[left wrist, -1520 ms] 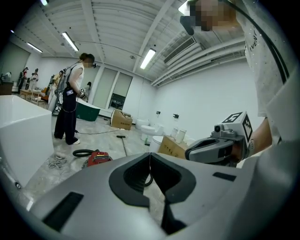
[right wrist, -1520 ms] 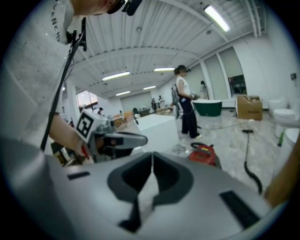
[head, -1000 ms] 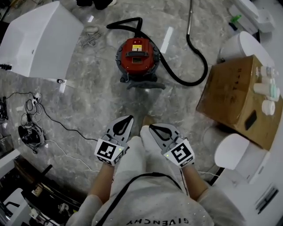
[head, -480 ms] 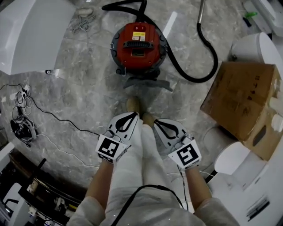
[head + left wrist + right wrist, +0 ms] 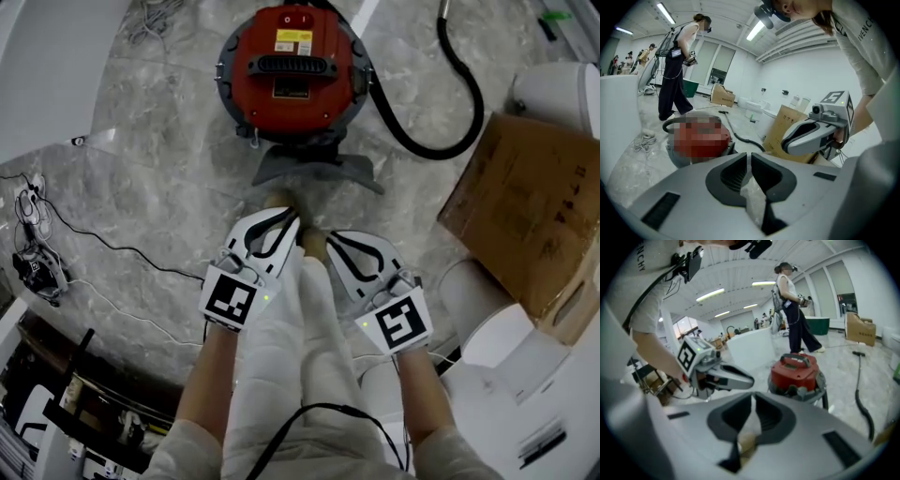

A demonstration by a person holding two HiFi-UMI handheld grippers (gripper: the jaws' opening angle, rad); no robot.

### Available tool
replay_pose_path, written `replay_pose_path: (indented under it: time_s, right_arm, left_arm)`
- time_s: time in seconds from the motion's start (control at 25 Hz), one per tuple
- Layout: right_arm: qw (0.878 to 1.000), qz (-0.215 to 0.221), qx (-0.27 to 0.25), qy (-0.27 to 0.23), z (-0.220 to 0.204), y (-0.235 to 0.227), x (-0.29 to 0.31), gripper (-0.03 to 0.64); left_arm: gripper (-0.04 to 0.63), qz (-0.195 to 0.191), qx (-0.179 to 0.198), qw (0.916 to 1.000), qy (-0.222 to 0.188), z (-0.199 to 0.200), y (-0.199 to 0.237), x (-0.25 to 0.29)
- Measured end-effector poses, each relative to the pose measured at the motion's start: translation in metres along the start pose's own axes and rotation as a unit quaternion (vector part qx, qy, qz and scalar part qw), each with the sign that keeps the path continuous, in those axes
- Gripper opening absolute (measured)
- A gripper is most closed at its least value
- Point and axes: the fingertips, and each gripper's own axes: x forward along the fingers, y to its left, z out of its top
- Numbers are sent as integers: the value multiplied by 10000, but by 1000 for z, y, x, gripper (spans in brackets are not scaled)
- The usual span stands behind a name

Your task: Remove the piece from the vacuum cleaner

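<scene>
The red canister vacuum cleaner stands on the marble floor ahead of me, its black handle on top. A black hose curls off to its right, and a grey foot piece juts from its base toward me. My left gripper and right gripper hang side by side short of that foot piece, both shut with nothing in them. The left gripper view shows the shut left gripper before the vacuum cleaner. In the right gripper view the right gripper is shut and the vacuum cleaner lies beyond it.
A cardboard box and white round units stand at the right. A white panel lies at the upper left, with cables on the floor at the left. A person stands beyond the vacuum.
Both grippers have come down and forward toward the vacuum cleaner, which now looks larger and sits higher in the head view. Their jaws stay shut.
</scene>
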Motion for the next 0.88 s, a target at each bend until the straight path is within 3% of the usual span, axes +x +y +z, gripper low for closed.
replay_pose_path:
  time_s: [0.12, 0.24, 0.32, 0.36, 0.44, 0.72, 0.88]
  right_arm:
    - [9999, -68, -38, 67, -7, -15, 12, 18]
    - [9993, -239, -181, 241, -12, -39, 22, 18]
    - [9981, -324, -320, 424, -16, -54, 27, 20]
    - [9973, -338, -377, 532, -19, -61, 29, 21]
    - [9952, -357, -477, 771, -26, -73, 34, 62]
    - [9840, -406, -886, 1492, -56, -96, 59, 180]
    - [9748, -383, -1141, 1876, -73, -100, 72, 212]
  left_arm:
    - [80, 201, 440, 9983, 314, -14, 23, 14]
    - [133, 237, 623, 9965, 509, -22, 41, 28]
    - [180, 185, 749, 9944, 727, -30, 46, 38]
    - [235, 119, 844, 9924, 887, -36, 47, 42]
    - [289, -53, 1068, 9870, 1198, -50, 44, 51]
    - [308, -479, 1774, 9679, 1712, -69, 39, 77]
    - [308, -478, 2212, 9553, 1902, -75, 47, 89]
